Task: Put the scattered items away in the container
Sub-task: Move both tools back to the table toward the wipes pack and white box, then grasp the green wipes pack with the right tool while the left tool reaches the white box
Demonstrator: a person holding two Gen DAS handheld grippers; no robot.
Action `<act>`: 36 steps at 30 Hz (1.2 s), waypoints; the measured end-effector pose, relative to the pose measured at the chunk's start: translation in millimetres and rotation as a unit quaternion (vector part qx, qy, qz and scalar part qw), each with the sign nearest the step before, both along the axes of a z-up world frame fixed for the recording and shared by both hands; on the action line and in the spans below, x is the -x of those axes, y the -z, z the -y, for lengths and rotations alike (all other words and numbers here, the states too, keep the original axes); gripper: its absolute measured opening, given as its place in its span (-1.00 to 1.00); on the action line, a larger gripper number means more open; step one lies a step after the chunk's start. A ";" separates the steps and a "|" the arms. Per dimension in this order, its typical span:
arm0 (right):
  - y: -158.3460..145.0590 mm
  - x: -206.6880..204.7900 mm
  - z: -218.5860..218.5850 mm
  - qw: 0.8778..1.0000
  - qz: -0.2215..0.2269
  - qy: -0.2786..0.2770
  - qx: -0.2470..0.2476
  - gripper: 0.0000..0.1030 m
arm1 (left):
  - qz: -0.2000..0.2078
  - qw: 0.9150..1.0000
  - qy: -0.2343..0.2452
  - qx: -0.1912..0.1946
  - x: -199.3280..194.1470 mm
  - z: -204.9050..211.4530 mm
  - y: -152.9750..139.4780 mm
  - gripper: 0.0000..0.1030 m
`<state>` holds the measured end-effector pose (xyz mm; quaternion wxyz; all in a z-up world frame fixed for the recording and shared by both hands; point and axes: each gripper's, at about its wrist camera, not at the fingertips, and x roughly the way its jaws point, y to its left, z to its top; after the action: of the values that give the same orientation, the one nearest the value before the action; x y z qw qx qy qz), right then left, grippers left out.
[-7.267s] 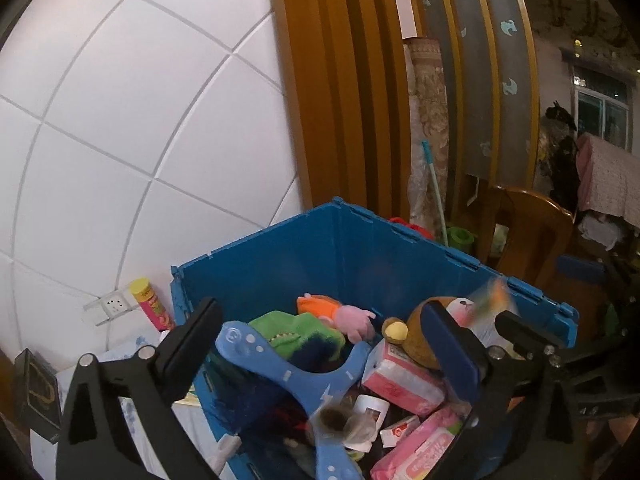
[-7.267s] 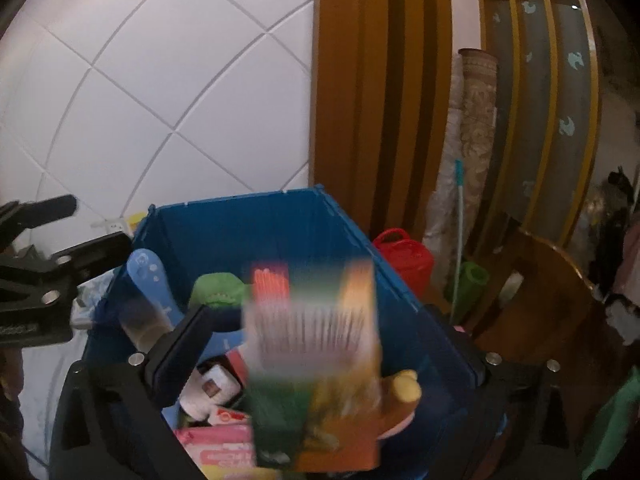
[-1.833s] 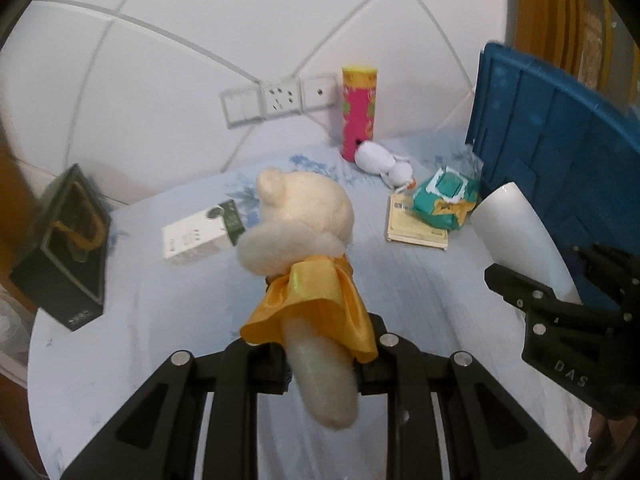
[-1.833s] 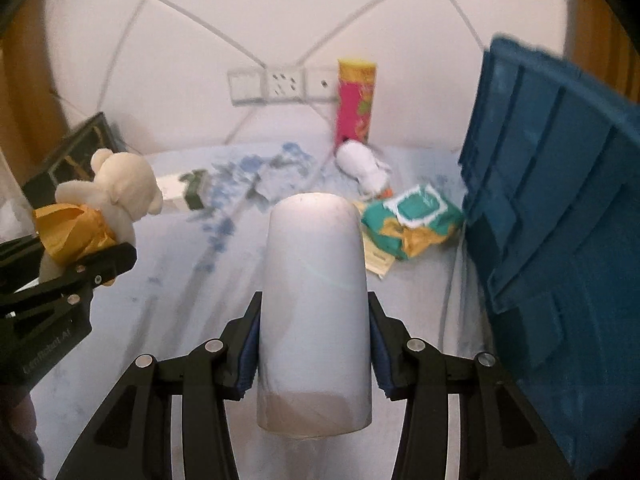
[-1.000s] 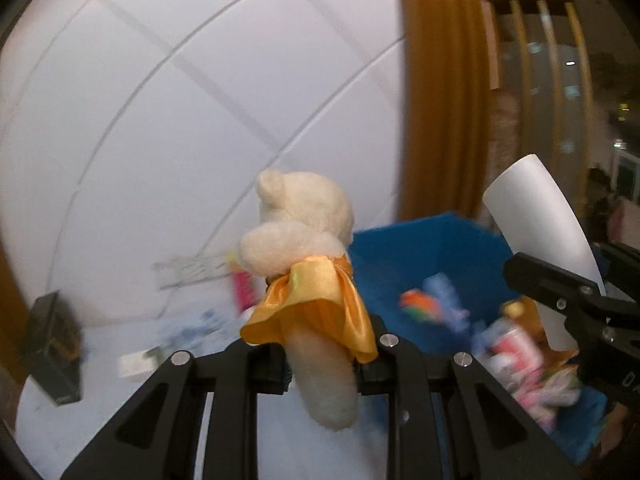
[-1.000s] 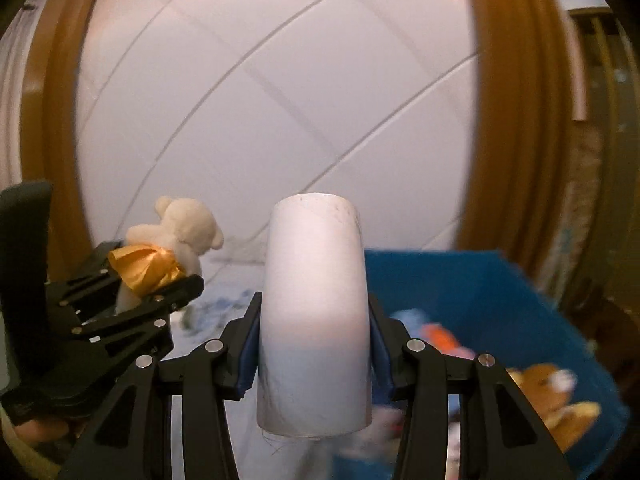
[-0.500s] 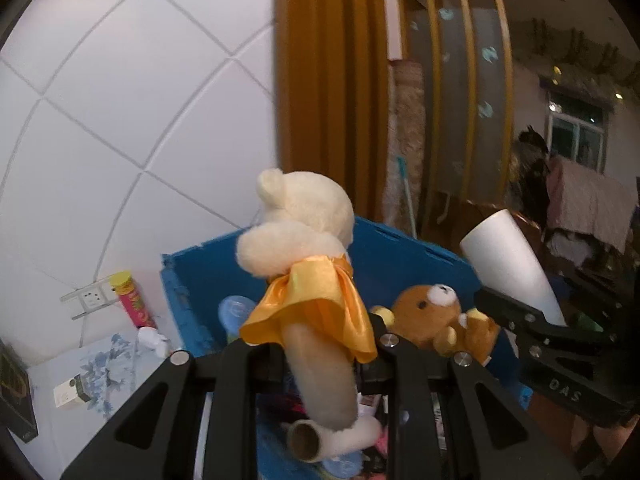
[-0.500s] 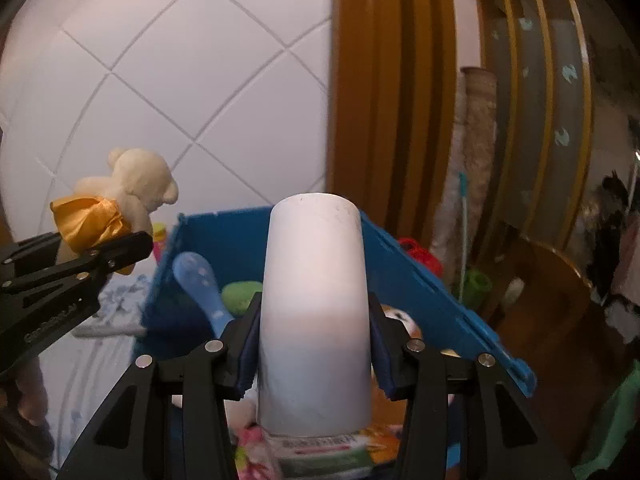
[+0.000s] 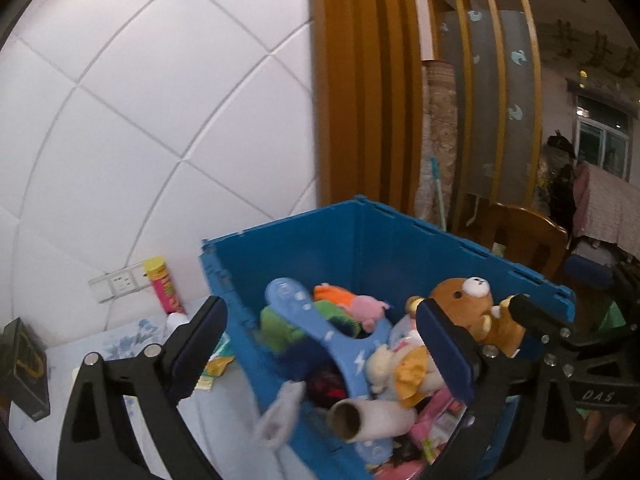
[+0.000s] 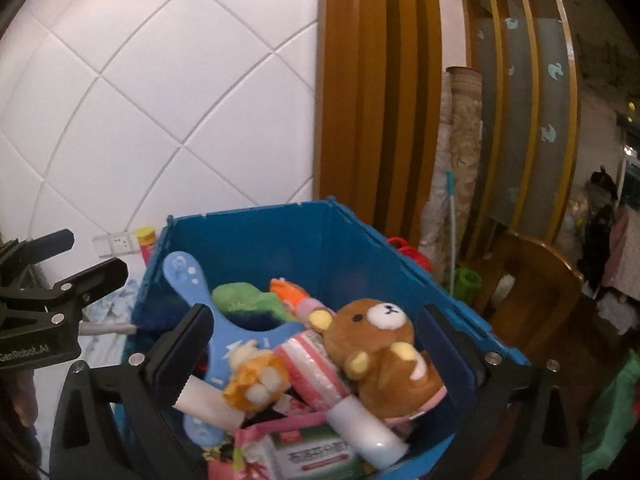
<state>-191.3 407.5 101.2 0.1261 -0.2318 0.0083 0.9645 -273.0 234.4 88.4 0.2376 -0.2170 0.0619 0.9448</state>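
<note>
While both hover over blue bin point(image 9: 400, 240) | left gripper point(image 9: 320, 344) jaws apart | right gripper point(image 10: 316, 344) jaws apart, empty

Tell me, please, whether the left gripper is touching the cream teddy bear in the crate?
Apart: the left wrist view shows the left gripper open, with the cream teddy bear lying among toys in the blue crate.

The blue crate point(image 10: 352, 248) sits open and piled high. A cream bear in an orange dress point(image 10: 256, 380) lies on top beside a white paper roll point(image 9: 372, 416) on its side, its hollow end showing, and what looks like a second white roll point(image 10: 366, 428).
</note>
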 end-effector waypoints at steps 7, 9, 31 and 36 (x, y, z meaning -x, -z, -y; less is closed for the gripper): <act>-9.3 7.1 56.2 0.999 -0.027 -0.032 0.002 1.00 | 0.004 0.998 -0.067 -0.005 3.0 89.2 15.5 0.87; -13.2 10.9 83.1 0.998 -0.033 -0.050 -0.004 1.00 | 0.011 0.996 -0.088 -0.008 4.2 121.8 23.2 0.87; 91.9 124.0 360.2 0.979 0.099 -0.176 0.017 1.00 | 0.146 0.956 -0.255 0.020 53.3 442.8 146.9 0.87; 135.2 171.9 350.5 0.977 0.145 -0.151 0.038 1.00 | 0.179 0.947 -0.265 0.032 98.7 448.8 178.0 0.87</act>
<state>-363.1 57.0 -34.0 -0.0297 -0.3723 -0.0086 0.9276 -371.7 -214.4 -89.6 -0.0215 -0.3984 -0.0113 0.9169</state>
